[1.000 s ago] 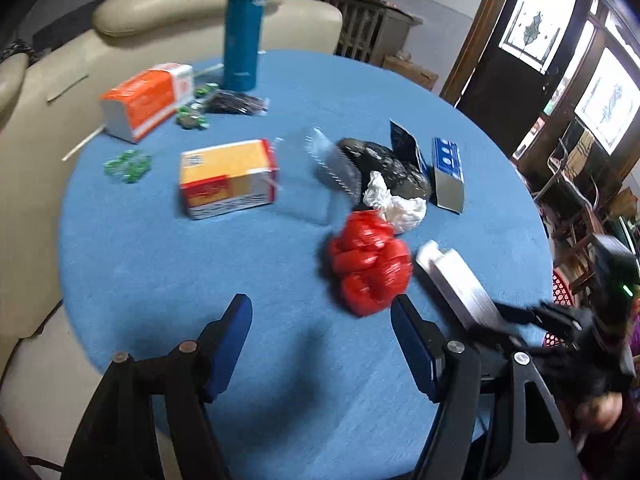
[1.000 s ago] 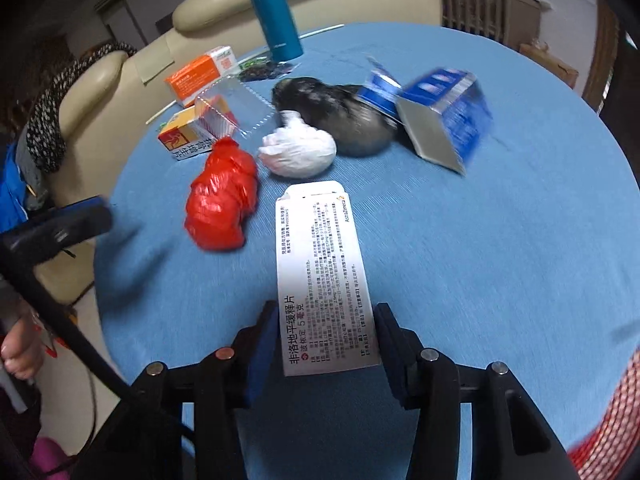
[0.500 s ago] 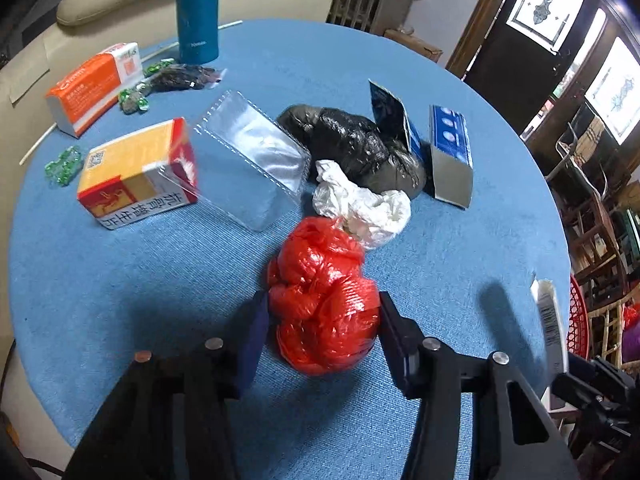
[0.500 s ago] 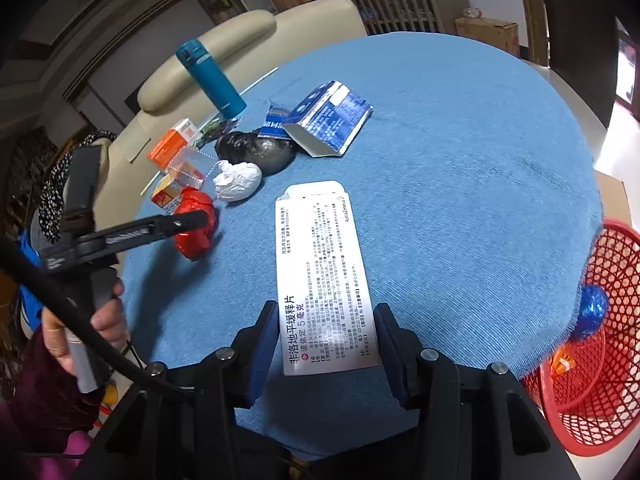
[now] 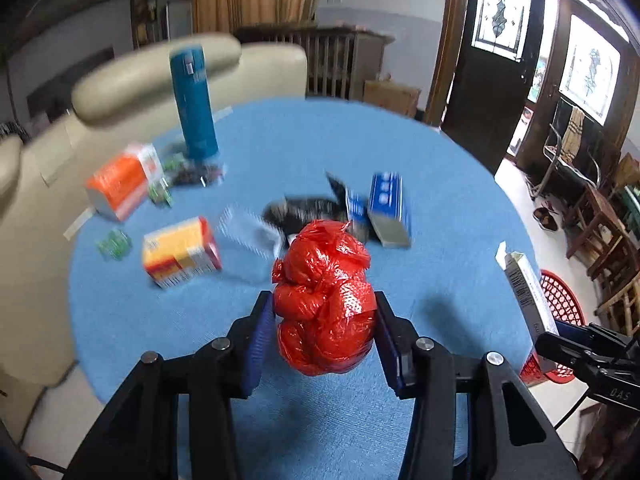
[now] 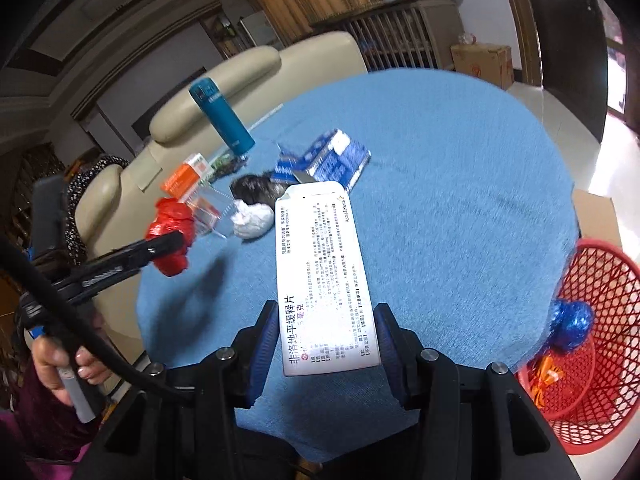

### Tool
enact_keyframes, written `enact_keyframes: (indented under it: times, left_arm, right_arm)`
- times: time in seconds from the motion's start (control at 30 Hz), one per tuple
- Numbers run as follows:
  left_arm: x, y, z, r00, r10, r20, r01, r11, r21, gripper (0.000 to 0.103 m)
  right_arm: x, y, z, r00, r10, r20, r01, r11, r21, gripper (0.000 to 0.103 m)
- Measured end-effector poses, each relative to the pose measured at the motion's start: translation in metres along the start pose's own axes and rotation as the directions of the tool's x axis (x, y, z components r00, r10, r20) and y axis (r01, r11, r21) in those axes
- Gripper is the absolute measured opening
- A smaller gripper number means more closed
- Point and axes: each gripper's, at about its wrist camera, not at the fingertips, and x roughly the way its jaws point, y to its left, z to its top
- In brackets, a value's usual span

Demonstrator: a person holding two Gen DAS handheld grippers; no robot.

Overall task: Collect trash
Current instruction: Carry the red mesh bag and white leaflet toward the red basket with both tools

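Left gripper [image 5: 325,314]: jaws closing, and both blue pads already press the sides of the red plastic bag [image 5: 325,298]. I read the bag as gripped and lifted; it hangs clear above the blue table [image 5: 440,208] with its knotted top pointing away from the jaws. In the right wrist view the same bag [image 6: 170,236] sits at the tip of the left gripper [image 6: 176,240], off to the left of my right jaws.

Right gripper [image 6: 326,338]: jaws partly apart, clamped on the near end of a white medicine box [image 6: 320,276]. The box stands out straight ahead of the pads, printed face up, far flap open. From the left wrist view I see it edge-on [image 5: 524,284], to the right of the left jaws.

Beyond the left jaws, on the table: a black bag [image 5: 304,210], a blue carton [image 5: 388,208], a clear plastic tray [image 5: 250,230], a yellow-and-red box [image 5: 180,252], an orange box [image 5: 122,180] and a teal flask [image 5: 194,104] standing upright. Much of this is motion-blurred. A crumpled white wad [image 6: 254,220] lies ahead and left of the right jaws, touching the black bag.

Container: red mesh basket [image 6: 592,332] on the floor, right of the right jaws, beside the table edge. Inside it a crumpled blue wrapper [image 6: 570,324] and something orange [image 6: 546,376]; I cannot tell what the orange item is.
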Motion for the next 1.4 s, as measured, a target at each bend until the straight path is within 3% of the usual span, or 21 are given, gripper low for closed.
enact_keyframes:
  times: [0.23,0.47,0.8,1.4]
  left_arm:
    - [-0.058,-0.022,0.014,0.989,0.069,0.128,-0.078,0.995,0.066,0.050]
    - [-0.080,-0.039,0.021,0.978,0.083,0.191,-0.106,0.988,0.114,0.050]
    - [-0.099,-0.072,0.024,0.968,0.070,0.240,-0.115,0.977,0.181,0.050]
    - [-0.101,-0.113,0.024,0.966,0.027,0.259,-0.096,0.961,0.258,0.050]
  right_arm:
    - [-0.031,0.012,0.005,0.997,-0.004,0.080,0.007,1.000,-0.028,0.051]
    - [-0.060,0.012,0.008,0.989,0.008,0.151,-0.004,1.000,-0.024,0.051]
    - [-0.086,-0.002,0.004,0.976,0.011,0.217,-0.010,1.000,-0.003,0.051]
    - [-0.131,-0.033,-0.014,0.953,-0.032,0.301,0.013,0.998,0.066,0.051]
